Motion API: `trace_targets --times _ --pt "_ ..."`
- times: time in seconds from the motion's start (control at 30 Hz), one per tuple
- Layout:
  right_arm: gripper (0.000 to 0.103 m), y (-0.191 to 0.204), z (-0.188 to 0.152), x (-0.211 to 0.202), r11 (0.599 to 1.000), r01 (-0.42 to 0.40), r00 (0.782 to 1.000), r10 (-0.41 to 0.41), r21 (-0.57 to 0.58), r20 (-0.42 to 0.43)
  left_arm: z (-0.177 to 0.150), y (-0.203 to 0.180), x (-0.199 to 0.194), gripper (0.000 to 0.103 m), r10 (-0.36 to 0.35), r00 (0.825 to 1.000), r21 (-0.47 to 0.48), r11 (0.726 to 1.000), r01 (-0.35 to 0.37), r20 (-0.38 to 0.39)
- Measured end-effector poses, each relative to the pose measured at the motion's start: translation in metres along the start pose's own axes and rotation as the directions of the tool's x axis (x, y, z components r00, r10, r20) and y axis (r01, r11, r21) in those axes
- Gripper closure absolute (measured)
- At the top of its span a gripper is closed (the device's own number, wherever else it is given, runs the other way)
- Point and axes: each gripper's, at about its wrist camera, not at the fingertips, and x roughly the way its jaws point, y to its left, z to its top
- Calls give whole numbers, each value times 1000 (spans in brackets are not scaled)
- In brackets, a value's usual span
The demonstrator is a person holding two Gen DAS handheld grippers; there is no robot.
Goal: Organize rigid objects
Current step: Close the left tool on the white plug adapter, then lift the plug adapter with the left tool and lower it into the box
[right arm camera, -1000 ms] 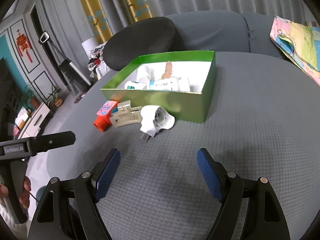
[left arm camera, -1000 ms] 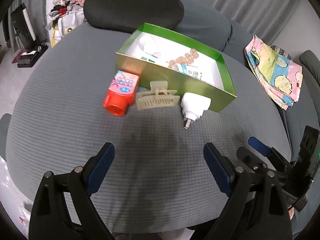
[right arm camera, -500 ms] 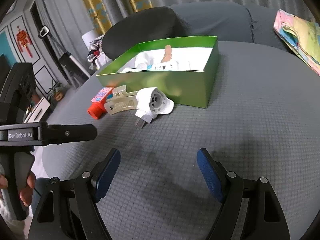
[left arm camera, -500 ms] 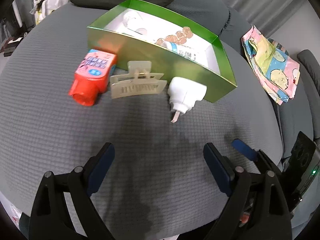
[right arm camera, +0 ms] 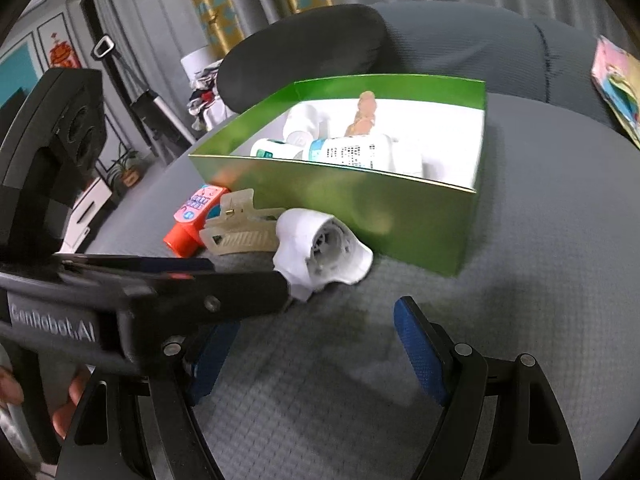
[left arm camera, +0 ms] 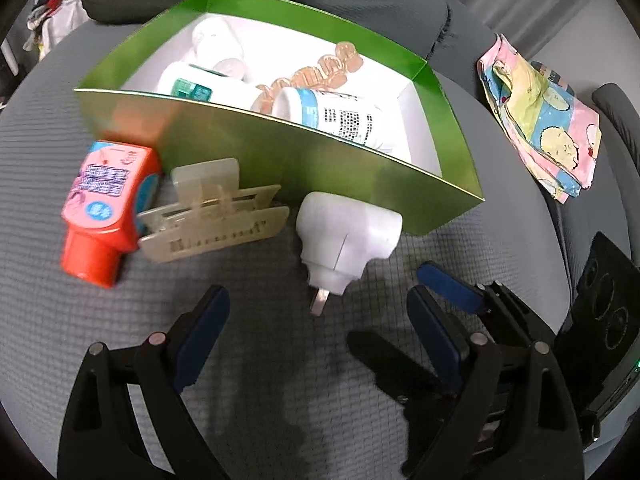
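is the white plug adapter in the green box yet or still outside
Outside: the white plug adapter lies on the grey cushion against the green box's front wall.

Both grippers' jaws agape, empty.

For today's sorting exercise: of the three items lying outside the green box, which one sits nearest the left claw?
The white plug-in device, prongs pointing toward the left claw; the hair clip and red-capped bottle lie farther left.
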Motion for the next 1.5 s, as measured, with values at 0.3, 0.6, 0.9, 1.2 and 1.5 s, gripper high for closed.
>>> trace_targets --times 0.3,0.6,0.9,1.2,1.5 --pt "23 -2 14 26 999 -21 999 20 -24 -34 9 0 17 15 -17 999 12 1000 17 -30" --pt "23 -4 22 38 999 -48 998 47 -24 -49 15 -7 20 29 -14 1000 64 998 15 -17" --pt "35 -8 21 37 996 -87 995 87 8 -42 15 -12 26 35 -20 999 89 996 22 -27" --pt "35 1 17 23 998 -70 997 70 -1 -11 10 -27 16 35 -12 1000 128 992 13 -5" --pt "35 24 13 -16 999 -38 997 39 -23 65 -6 -40 -21 35 -38 997 179 983 27 60"
